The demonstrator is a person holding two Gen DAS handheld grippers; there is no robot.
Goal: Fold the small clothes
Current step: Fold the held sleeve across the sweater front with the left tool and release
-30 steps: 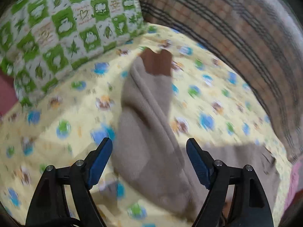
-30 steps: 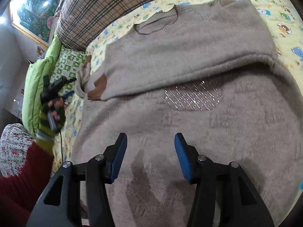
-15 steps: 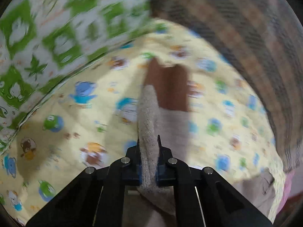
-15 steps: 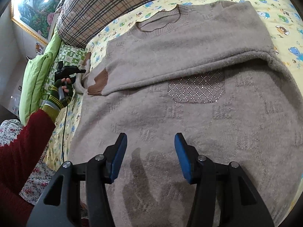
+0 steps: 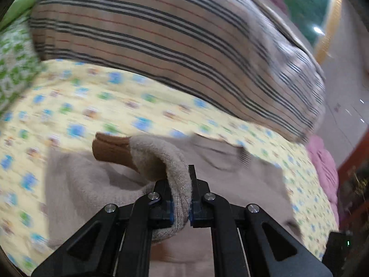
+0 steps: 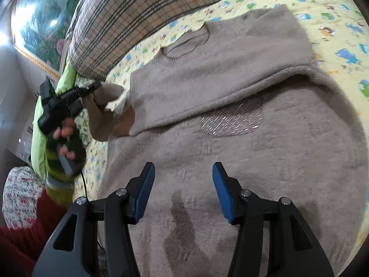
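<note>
Left wrist view: left gripper (image 5: 180,198) pinches the beige sweater's sleeve (image 5: 161,159), lifted.
Its brown cuff (image 5: 110,150) points up-left beyond the jaws. Right gripper (image 6: 183,191) hovers parted and empty over the sweater (image 6: 253,161), whose collar points away.

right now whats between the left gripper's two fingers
A fold of the beige sweater's sleeve, pinched just behind its brown cuff. The left gripper is shut on it, clearest in the left wrist view.

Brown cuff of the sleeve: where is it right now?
In the left wrist view the cuff hangs just past the left claw, which is shut on the sleeve. It is lifted over the sweater's left edge, short of the plaid pillow.
</note>
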